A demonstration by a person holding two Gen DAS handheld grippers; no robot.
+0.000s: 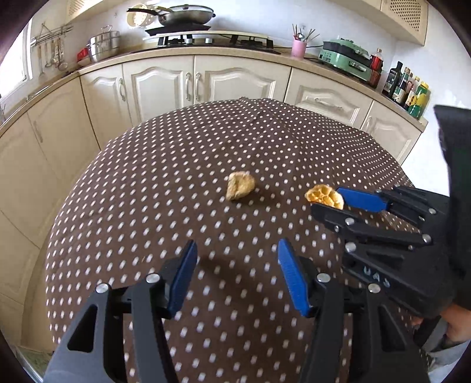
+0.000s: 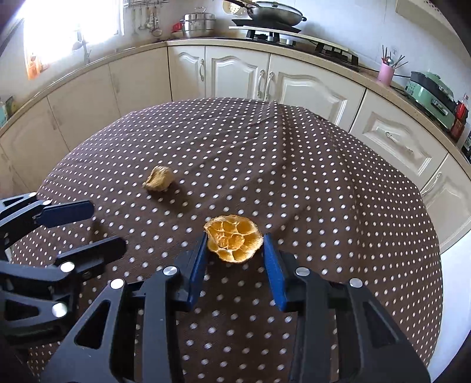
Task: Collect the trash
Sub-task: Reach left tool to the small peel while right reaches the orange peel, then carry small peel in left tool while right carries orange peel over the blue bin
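A dried orange peel (image 2: 232, 238), cupped with its inside facing up, lies on the brown dotted tablecloth (image 2: 294, 165). My right gripper (image 2: 234, 246) has its blue pads against the peel's two sides, shut on it. The left wrist view shows the same peel (image 1: 323, 196) in the right gripper (image 1: 325, 201), which reaches in from the right. A tan crumpled scrap (image 1: 240, 185) lies loose near the table's middle, ahead of my left gripper (image 1: 237, 250). That gripper hovers open with only cloth between its fingers. The scrap (image 2: 159, 178) is beyond the left gripper (image 2: 107, 227) in the right wrist view.
Cream kitchen cabinets (image 1: 191, 82) wrap around behind the table. On the counter are a stove with a wok (image 1: 182, 14), steel pots (image 1: 103, 44), a pink utensil cup (image 1: 298, 47), a green appliance (image 1: 347, 57) and several bottles (image 1: 409, 88). A person's hand (image 1: 454, 324) holds the right gripper.
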